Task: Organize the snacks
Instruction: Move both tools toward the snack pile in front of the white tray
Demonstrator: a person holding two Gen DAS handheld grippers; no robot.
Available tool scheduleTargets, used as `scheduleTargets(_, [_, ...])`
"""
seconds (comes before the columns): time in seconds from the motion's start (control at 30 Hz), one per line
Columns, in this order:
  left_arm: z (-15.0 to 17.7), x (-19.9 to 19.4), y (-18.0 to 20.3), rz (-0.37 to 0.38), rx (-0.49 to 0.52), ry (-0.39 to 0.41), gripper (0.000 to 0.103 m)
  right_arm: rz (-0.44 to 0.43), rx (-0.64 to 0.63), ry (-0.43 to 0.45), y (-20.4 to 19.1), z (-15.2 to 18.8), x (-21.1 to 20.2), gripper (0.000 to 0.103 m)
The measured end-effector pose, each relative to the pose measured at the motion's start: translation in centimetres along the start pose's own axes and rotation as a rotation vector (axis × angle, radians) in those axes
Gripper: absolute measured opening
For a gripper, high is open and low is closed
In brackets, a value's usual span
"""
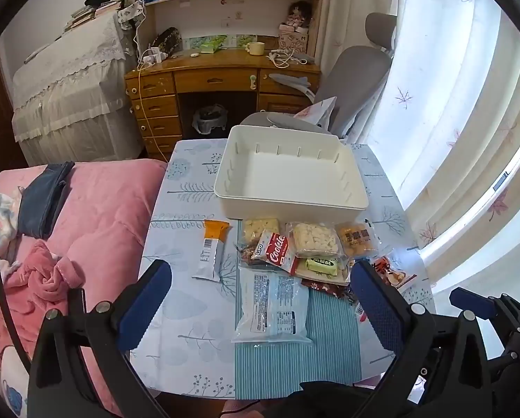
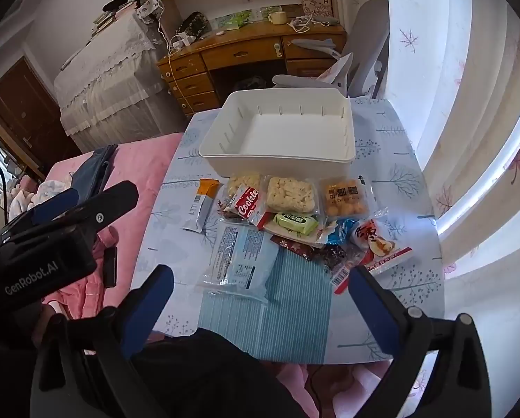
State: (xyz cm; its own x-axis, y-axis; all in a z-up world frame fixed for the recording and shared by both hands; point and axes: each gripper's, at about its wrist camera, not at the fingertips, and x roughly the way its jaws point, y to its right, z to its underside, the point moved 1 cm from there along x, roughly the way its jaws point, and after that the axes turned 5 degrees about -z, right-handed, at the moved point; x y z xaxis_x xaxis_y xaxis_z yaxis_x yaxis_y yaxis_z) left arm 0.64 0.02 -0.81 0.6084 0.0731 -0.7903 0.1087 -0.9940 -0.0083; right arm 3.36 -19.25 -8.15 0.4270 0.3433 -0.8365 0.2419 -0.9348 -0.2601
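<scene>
Left wrist view: my left gripper [image 1: 260, 308] hangs over the near edge of the small table [image 1: 186, 317], its two ribbed blue pads spread as wide as they go, gripping and touching nothing. The table wears a smooth pale-blue cloth printed with trees. At its far end sits a white plastic bin [image 1: 291, 205], rectangular, matte, with thin ribs up the inner walls. In front of it lie the snacks: a slim orange-and-white bar wrapper [image 1: 213, 250] lying apart to the left, long axis running away from me; a red glossy "Cookies" packet [image 1: 275, 250] tilted; a clear pack of pale puffed squares [image 1: 315, 240]; a large crinkled clear-and-blue bag [image 1: 272, 308], long axis running toward the bin, directly between my pads but below them. Right wrist view: my right gripper [image 2: 260, 294] is likewise fully spread, pinching nothing. The bin [image 2: 277, 165] stands beyond the heap; a green wrapped bar [image 2: 295, 223] lies across it, a clear pack of golden balls [image 2: 345, 196] beside the puffed squares, and a red-and-white pouch [image 2: 382, 245] at the right edge. The left tool's black body shows at left, over the pink quilt [image 2: 138, 160].
</scene>
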Motion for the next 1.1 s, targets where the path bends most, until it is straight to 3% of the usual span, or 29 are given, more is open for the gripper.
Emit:
scheduleTargets(0.27, [0.0,0.6,0.3,0.012,-0.013,-0.016,0.102,-0.006,0.031,-0.034,0.1,0.4,0.5,0.101])
scheduleTargets(0.8, [0.2,0.8,0.1,0.047,-0.007,-0.022,0.102,0.042,0.057,-0.005,1.1,0.2,-0.2,0.101])
scheduleTargets(1.1, [-0.2,1.6,1.1,-0.051,0.060,-0.052,0.102,0.040,0.067,0.009,1.6,0.0,-0.2,0.101])
